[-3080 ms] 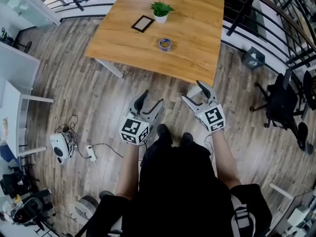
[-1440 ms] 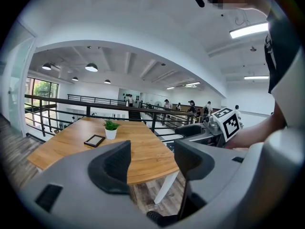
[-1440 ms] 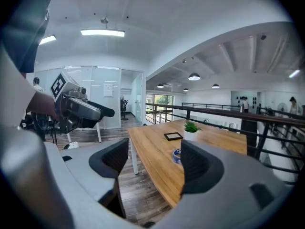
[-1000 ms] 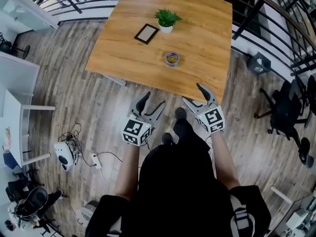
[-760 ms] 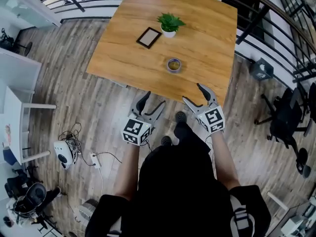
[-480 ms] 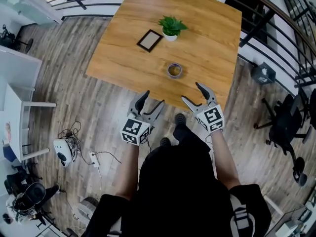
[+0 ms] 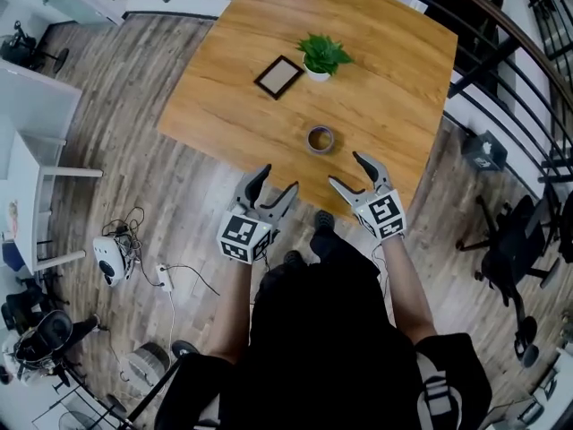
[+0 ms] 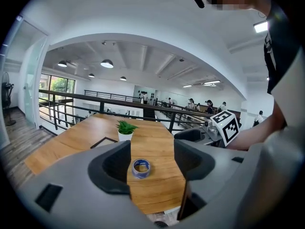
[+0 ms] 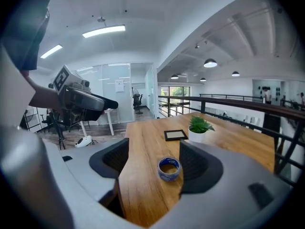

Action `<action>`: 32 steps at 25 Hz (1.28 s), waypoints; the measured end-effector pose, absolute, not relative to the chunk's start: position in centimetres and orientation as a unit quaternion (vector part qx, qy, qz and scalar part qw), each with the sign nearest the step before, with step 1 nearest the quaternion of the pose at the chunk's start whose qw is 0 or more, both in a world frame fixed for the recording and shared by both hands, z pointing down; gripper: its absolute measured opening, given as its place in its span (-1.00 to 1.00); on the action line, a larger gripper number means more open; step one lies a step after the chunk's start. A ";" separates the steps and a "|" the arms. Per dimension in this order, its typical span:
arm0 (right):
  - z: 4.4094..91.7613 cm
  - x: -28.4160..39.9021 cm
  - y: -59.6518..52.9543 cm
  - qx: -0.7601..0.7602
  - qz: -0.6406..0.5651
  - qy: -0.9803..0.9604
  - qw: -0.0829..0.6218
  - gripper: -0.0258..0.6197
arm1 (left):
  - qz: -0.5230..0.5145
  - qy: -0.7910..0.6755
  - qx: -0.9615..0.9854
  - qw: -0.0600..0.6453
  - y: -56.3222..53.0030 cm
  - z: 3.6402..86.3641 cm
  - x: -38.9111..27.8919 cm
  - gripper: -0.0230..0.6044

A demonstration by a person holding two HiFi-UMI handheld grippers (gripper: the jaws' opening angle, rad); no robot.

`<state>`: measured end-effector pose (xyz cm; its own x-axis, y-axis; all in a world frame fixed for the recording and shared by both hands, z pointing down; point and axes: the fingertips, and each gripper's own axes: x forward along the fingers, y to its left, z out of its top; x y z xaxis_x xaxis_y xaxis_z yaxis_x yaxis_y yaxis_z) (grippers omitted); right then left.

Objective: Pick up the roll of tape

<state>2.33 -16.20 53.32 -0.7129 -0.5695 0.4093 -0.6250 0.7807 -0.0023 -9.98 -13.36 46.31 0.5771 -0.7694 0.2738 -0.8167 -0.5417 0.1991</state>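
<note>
1. Over the last few seconds the person has walked up to the desk (image 7: 224, 79). In the head view the roll of tape (image 7: 320, 139) now lies much closer to both tools than it did before.
2. The roll lies flat near the desk's front edge, with nothing touching it. It is well apart from the potted plant (image 7: 322, 55) and the dark-framed panel (image 7: 278, 76) farther back.
3. The left hand-held gripper (image 7: 277, 179) and the right hand-held gripper (image 7: 346, 169) both have their jaws spread wide and carry nothing. Each gripper view shows the roll centred in the gap, but still ahead on the desk.
4. The approach looks nearly finished, and the grasp has not begun. The right gripper's tips already overlap the desk edge, so it seems better placed to reach in.
</note>
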 end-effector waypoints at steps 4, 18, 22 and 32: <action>54.2 2.2 -17.3 0.304 0.067 -0.927 0.210 0.13 | 0.074 -0.466 0.868 0.158 -14.5 46.5 -9.7 -0.02; 57.3 -0.1 -19.0 0.255 0.085 -0.932 0.243 0.08 | 0.065 -0.496 0.847 0.179 -16.6 48.3 -11.9 -0.02; 58.5 -1.2 -19.3 0.242 0.090 -0.932 0.255 0.06 | 0.062 -0.491 0.848 0.187 -17.5 48.9 -12.5 -0.02; 60.2 -3.6 -21.7 0.252 0.098 -0.923 0.275 0.04 | 0.080 -0.461 0.860 0.203 -20.7 51.5 -13.9 -0.02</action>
